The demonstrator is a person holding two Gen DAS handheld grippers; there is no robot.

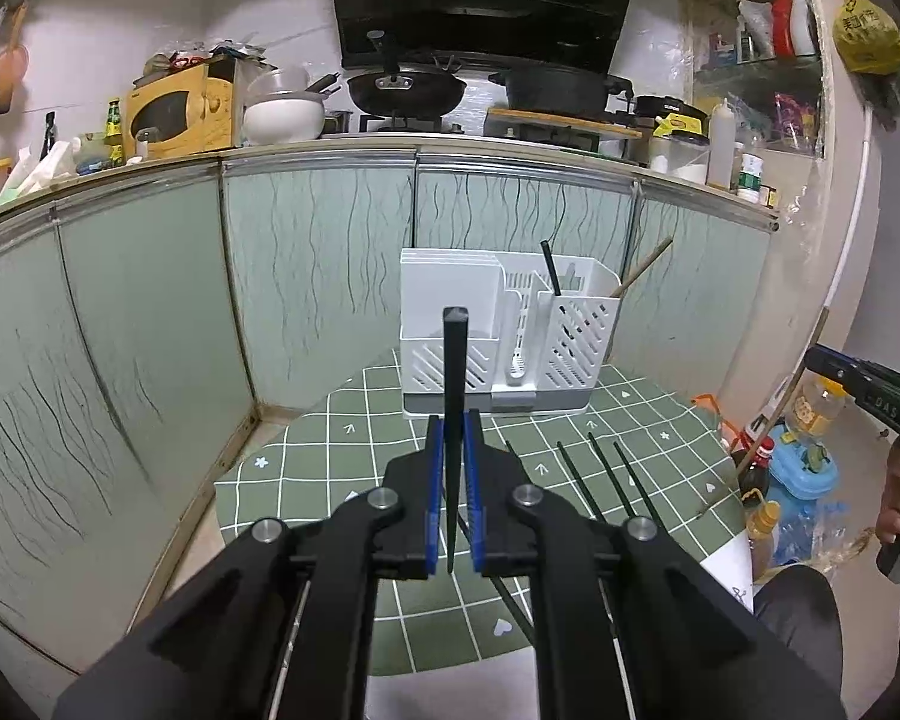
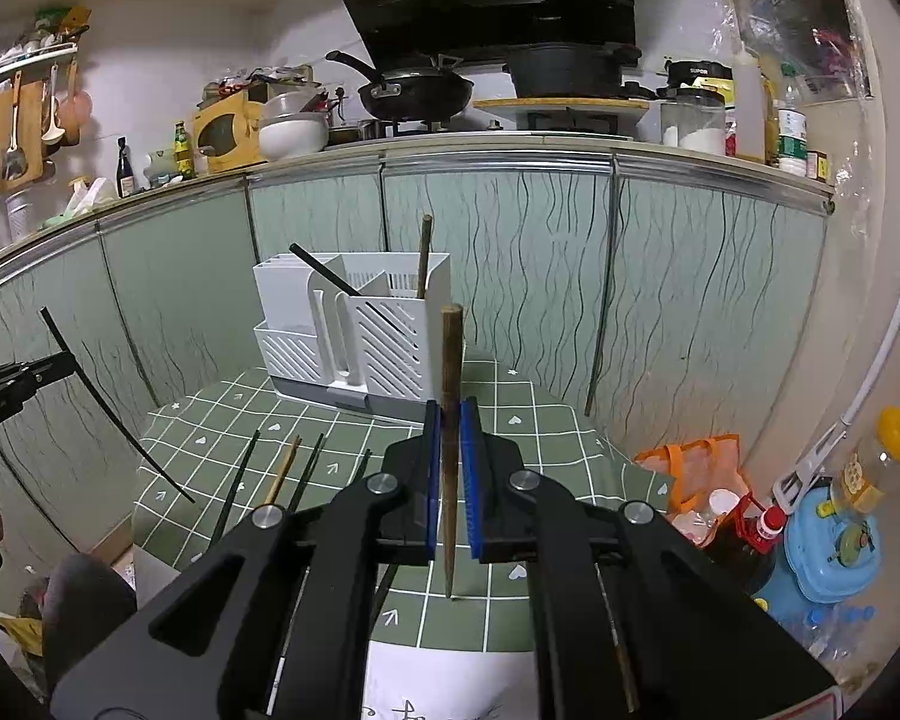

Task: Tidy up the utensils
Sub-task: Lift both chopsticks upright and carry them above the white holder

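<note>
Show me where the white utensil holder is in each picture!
Left wrist view: the white utensil holder stands at centre, just past the black chopstick held in the left gripper.
Right wrist view: the same holder sits left of centre, behind the brown chopstick held in the right gripper.
Shared landmark: the green checked tablecloth under it.

"SUPOR" is printed on the black cooker (image 2: 696,73) beside the stove.
</note>
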